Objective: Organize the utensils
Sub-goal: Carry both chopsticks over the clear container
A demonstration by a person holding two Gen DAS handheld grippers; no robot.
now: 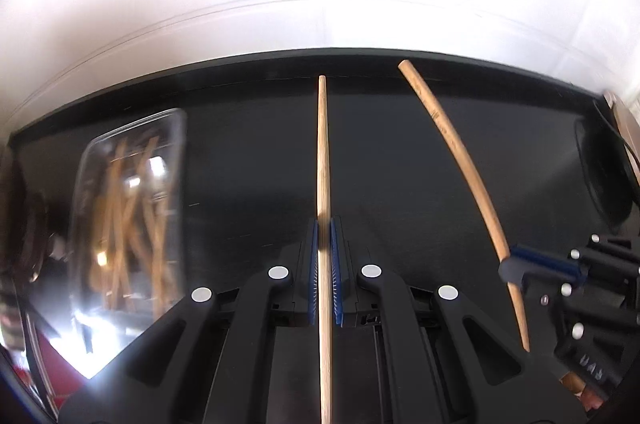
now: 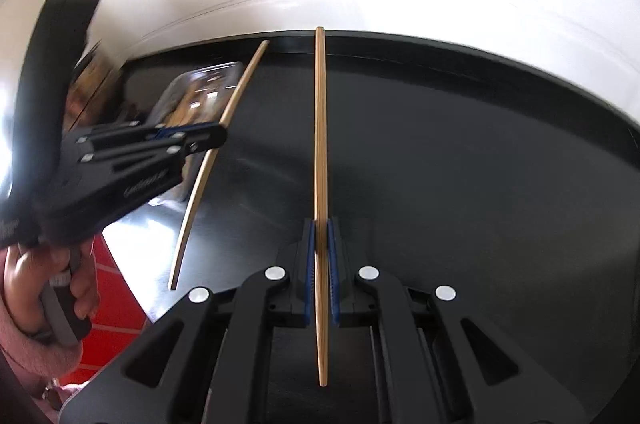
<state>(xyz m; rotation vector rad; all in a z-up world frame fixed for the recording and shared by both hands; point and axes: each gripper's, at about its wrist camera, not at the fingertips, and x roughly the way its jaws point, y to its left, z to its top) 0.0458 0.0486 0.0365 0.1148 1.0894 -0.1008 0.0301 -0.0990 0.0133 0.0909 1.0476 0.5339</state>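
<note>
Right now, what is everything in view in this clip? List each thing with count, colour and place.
chopsticks in grippers: 2, light wood, one clamped in each gripper, the other at
clear container: 1, transparent, on the table to the left, holding more wooden sticks, count unclear
table: 1, black, below both grippers
red surface: 1, red, beyond the table's near left edge
left gripper: 1, black with blue pads, shut on a chopstick
right gripper: 1, black with blue pads, shut on a chopstick
</note>
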